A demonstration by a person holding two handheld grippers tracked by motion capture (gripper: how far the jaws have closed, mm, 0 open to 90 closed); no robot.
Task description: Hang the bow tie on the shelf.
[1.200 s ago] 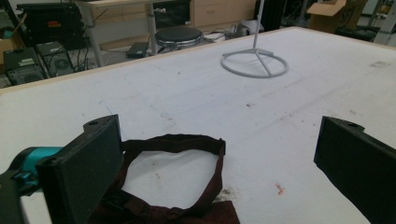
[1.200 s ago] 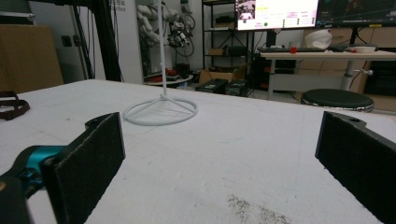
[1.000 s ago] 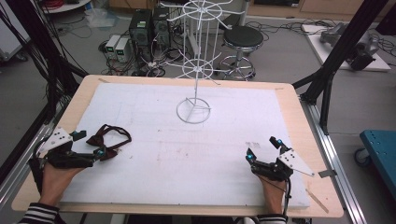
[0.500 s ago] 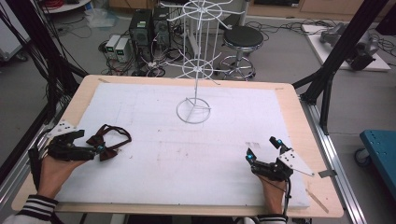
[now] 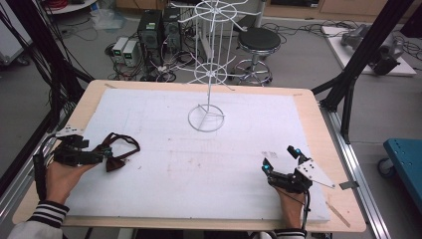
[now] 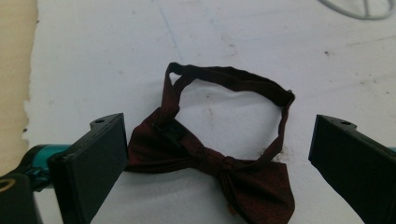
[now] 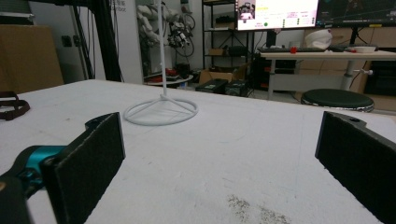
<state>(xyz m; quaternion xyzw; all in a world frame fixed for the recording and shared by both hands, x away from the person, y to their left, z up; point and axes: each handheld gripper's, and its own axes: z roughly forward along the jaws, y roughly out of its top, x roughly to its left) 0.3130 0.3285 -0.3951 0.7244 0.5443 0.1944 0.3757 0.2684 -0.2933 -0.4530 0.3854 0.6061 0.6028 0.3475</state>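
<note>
High view puts your left gripper [image 5: 102, 155] at the left edge of the bench [image 5: 308, 102], low over the white sheet [image 5: 239, 149] that covers most of it. Your left hand [image 5: 62, 174] holds it pointing toward the middle of the sheet. Just ahead of its tips lies a dark red bow tie [image 5: 119, 149], flat on the sheet with its neck strap curled in a loop beyond the knot.

From the left gripper view, your fingers [image 6: 93, 158] are spread wide, and the bow tie [image 6: 219, 168] lies between them. One wing of the bow reaches the left finger; whether it touches I cannot tell. The right finger stands apart from the strap loop.

Farther along, at the middle of the bench toward its far edge, a white wire display stand [image 5: 209, 74] rises upright from its ring base.

On the right, your right gripper [image 5: 281, 159] sits near the bench's near edge, well apart from the bow tie, held by your right hand [image 5: 291, 206]. The right gripper view shows its fingers [image 7: 88, 163] spread wide with only bare sheet between them.
</note>
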